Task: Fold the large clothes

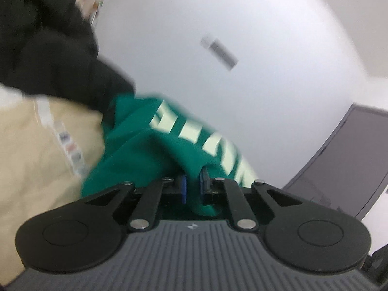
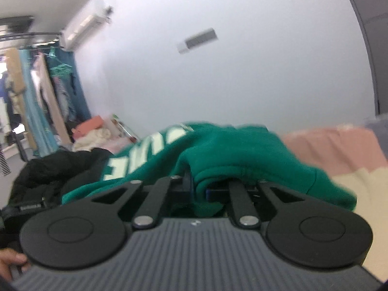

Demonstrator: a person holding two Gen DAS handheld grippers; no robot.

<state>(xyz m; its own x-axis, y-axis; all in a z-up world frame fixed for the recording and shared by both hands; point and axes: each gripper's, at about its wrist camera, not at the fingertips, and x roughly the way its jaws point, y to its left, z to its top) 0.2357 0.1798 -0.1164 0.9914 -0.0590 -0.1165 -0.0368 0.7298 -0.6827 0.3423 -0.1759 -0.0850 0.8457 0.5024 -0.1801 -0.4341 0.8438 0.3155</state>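
A green sweatshirt (image 1: 155,145) with pale block letters hangs bunched from both grippers. My left gripper (image 1: 194,189) is shut on a fold of its fabric, which fills the gap between the blue pads. In the right wrist view the same green sweatshirt (image 2: 230,150) drapes over my right gripper (image 2: 198,189), which is shut on another fold of it. Both views are blurred and tilted up toward the white wall. Most of the garment's shape is hidden.
A black garment (image 1: 48,48) and a beige cloth (image 1: 36,157) lie left of the left gripper. A dark panel (image 1: 351,157) stands at the right. A black garment (image 2: 60,169), pink and cream bedding (image 2: 339,150) and a clothes rack (image 2: 48,84) show in the right view.
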